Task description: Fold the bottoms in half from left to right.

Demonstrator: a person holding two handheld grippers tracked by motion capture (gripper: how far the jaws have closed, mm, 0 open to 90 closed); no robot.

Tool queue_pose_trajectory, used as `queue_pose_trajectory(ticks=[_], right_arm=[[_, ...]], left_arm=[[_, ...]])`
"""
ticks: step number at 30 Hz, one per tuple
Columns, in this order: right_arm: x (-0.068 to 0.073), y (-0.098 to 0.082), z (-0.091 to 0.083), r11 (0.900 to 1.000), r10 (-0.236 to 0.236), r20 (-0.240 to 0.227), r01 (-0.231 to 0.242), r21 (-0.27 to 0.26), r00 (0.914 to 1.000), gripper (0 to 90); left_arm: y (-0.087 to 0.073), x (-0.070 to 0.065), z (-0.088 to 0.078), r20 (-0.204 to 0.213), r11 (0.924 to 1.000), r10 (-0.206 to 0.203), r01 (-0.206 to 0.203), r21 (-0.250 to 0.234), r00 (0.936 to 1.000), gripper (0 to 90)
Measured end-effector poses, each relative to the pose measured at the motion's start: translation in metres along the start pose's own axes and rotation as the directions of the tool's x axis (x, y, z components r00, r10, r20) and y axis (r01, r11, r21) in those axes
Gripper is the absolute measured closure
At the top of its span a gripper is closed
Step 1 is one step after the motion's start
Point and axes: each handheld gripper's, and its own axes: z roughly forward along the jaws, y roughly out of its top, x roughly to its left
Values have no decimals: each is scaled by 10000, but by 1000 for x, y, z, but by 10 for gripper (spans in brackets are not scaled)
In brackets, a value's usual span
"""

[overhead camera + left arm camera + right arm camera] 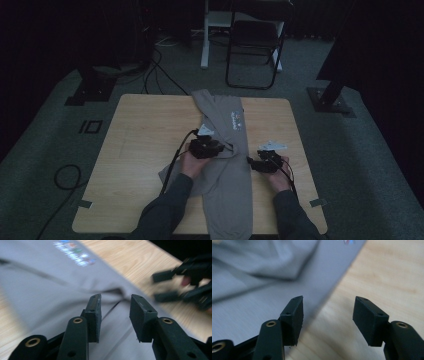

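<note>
Grey, soft and long, a folded fabric garment (pixel 225 150) with a small multicoloured print near its far end lay lengthwise down the middle of the light wooden table (pixel 140 150), its near end hanging over the table's front edge and a flap of cloth spreading out to the left. In the high view the left gripper (pixel 206 146) sat over the garment's middle, where the cloth bunched into creases, while the right gripper (pixel 266 161) rested just beside the garment's right edge, over bare wood. In the left gripper view the black jaws stood apart with nothing pinched between them, the grey cloth and a dark fold line lying beneath, the colourful print (pixel 74 253) farther off. In the right gripper view the jaws also stood well apart and empty, one over the edge of the grey cloth and the other over the wooden top. Beyond the table stood a dark folding chair (pixel 255 45) on the grey carpet
</note>
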Motion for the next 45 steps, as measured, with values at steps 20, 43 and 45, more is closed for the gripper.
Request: queue_pose_trajectory(ticks=[20, 43, 45], right_arm=[[29, 56, 28, 10000, -27, 210, 27, 45, 9998, 900], [7, 18, 27, 9974, 584, 464, -603, 403, 9972, 875], [8, 19, 29, 9967, 730, 315, -740, 337, 9968, 874]], left_arm=[[-52, 58, -47, -1793, 9951, -864, 937, 327, 9800, 591], [-43, 10, 13, -1335, 9938, 538, -400, 1037, 9896, 612], [-44, 12, 14, -1461, 9941, 514, -366, 1023, 9879, 636]])
